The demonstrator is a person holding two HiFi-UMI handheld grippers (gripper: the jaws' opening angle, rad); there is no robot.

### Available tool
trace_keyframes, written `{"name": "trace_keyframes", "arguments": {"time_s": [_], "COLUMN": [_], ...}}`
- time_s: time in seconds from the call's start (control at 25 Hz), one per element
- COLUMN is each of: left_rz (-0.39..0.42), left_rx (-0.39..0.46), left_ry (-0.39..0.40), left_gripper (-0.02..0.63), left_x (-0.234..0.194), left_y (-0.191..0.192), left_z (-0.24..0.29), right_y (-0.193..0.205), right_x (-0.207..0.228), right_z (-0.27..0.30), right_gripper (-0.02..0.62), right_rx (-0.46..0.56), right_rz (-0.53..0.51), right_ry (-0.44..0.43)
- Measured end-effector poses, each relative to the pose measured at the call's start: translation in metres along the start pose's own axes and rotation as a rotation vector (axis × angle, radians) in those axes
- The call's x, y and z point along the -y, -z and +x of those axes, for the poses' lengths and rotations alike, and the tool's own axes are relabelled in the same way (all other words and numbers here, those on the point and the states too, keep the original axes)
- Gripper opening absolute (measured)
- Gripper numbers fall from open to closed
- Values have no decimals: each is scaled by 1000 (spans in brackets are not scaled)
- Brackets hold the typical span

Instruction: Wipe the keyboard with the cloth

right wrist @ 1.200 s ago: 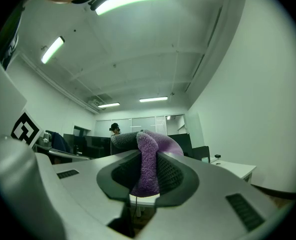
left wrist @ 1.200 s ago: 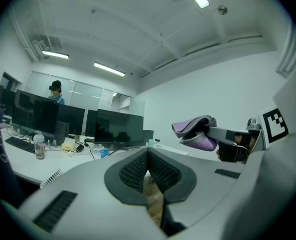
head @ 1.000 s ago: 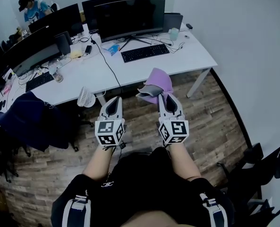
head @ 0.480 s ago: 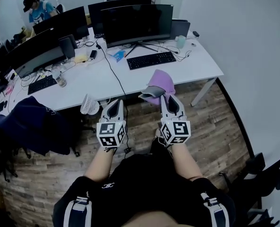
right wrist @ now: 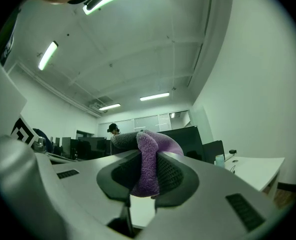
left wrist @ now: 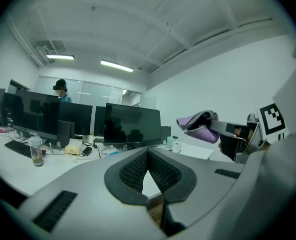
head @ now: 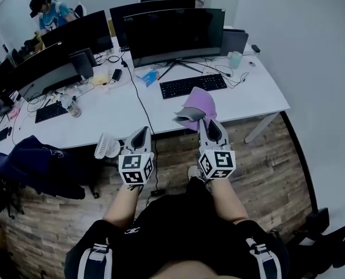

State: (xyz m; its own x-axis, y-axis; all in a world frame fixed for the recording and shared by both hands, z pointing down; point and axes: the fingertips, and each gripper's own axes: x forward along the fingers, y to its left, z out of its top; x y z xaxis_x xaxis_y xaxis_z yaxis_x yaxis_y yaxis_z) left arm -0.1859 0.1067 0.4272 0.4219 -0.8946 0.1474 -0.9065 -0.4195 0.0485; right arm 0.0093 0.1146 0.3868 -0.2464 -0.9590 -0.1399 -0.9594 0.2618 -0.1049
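A black keyboard (head: 194, 85) lies on the white desk (head: 125, 106) in front of a wide black monitor (head: 173, 32). My right gripper (head: 209, 121) is shut on a purple-and-grey cloth (head: 194, 105), held in the air near the desk's front edge, short of the keyboard. In the right gripper view the cloth (right wrist: 147, 166) is pinched between the pads and folds over their top. My left gripper (head: 141, 133) hovers to the left at the same height, shut with nothing in it; its pads (left wrist: 133, 170) meet at the tip. From there the cloth (left wrist: 201, 126) shows at right.
Cables, a cup (head: 235, 59), a blue item (head: 149, 77) and a small white fan (head: 106, 146) sit on or by the desk. More monitors, a second keyboard (head: 50, 111) and a bottle (head: 73, 107) stand left. A person (head: 47, 9) sits far back. A dark chair (head: 35, 164) is at left.
The desk and keyboard have come nearer and slid down in the head view. Both grippers keep their pose, the cloth still held in the right one.
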Motion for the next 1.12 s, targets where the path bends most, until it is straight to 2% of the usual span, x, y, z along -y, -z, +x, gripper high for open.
{"name": "trace_keyframes", "arguments": {"time_s": [0.24,0.48,0.68,0.88,1.12], "left_rz": [-6,-25,-28,-30,-51], "left_rx": [-25,-39,-61,-66,-85], "left_ry": [-51,-111,-141,-197,-251], "left_gripper": [12,12,12,12,12], "left_x": [-7,-9,-4,-4,-28], "left_y": [-14,-36,-46,-46,-42], "left_z": [97,189,258,293,305], "right_y": [14,18,28,43,53], "right_x": [57,108,156,179,166], "right_z": [88,168,227,265,300], "right_gripper": [94,92,92,92,92], "right_rx": [-31,-73,-102,-126,-150], "right_rz": [16,24,43,51,26], "right_ry": [-53,-146,-178,-240,-307]}}
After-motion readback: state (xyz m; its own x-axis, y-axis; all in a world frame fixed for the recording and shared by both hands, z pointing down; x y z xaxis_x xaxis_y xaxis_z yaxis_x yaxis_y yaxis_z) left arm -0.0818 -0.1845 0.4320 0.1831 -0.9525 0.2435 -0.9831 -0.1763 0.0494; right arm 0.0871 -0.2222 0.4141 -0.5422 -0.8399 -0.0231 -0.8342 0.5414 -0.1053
